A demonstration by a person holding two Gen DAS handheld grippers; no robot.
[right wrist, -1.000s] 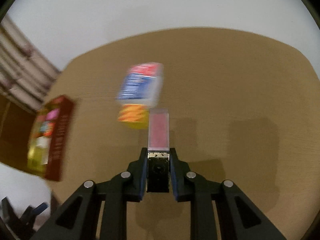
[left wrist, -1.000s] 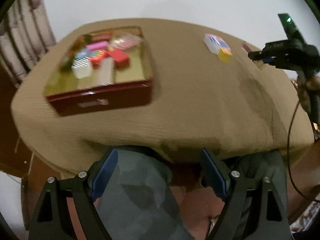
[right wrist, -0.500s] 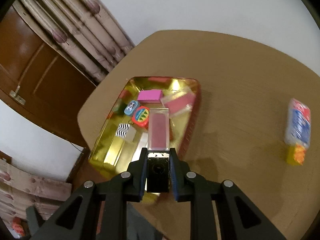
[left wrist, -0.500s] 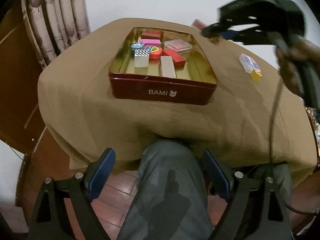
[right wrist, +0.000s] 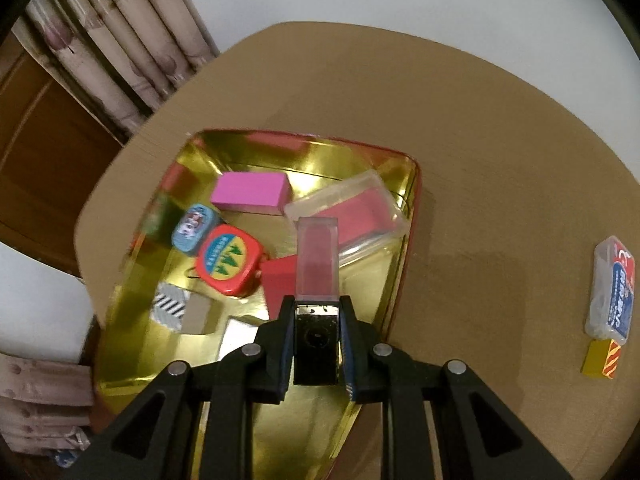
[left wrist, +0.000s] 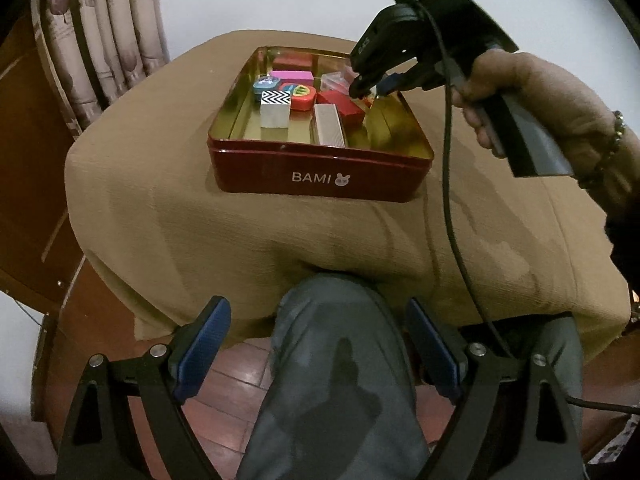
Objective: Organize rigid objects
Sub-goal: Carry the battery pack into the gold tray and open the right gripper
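The right gripper (right wrist: 316, 344) is clamping a clear, pink-filled rectangular case (right wrist: 318, 256) above the gold-lined red tin (right wrist: 404, 264); the left gripper (left wrist: 316, 344) is hanging open, empty.

Left wrist view: right gripper (left wrist: 370, 90) body covers far right corner of the red tin (left wrist: 320, 172) and part of the clear case (left wrist: 334, 80) there; held item barely shows, can't tell what it is. Small blue piece (left wrist: 262, 86) print too small to read. Person's knee (left wrist: 340, 360) hides tablecloth (left wrist: 160, 208) near edge.

Right wrist view: tin's near end hidden behind gripper frame, left wall blurred. Silver block (right wrist: 236, 336) mostly covered. Striped block (right wrist: 180, 312) soft, smeared. Pack at the table's right edge (right wrist: 612, 292): label unreadable.
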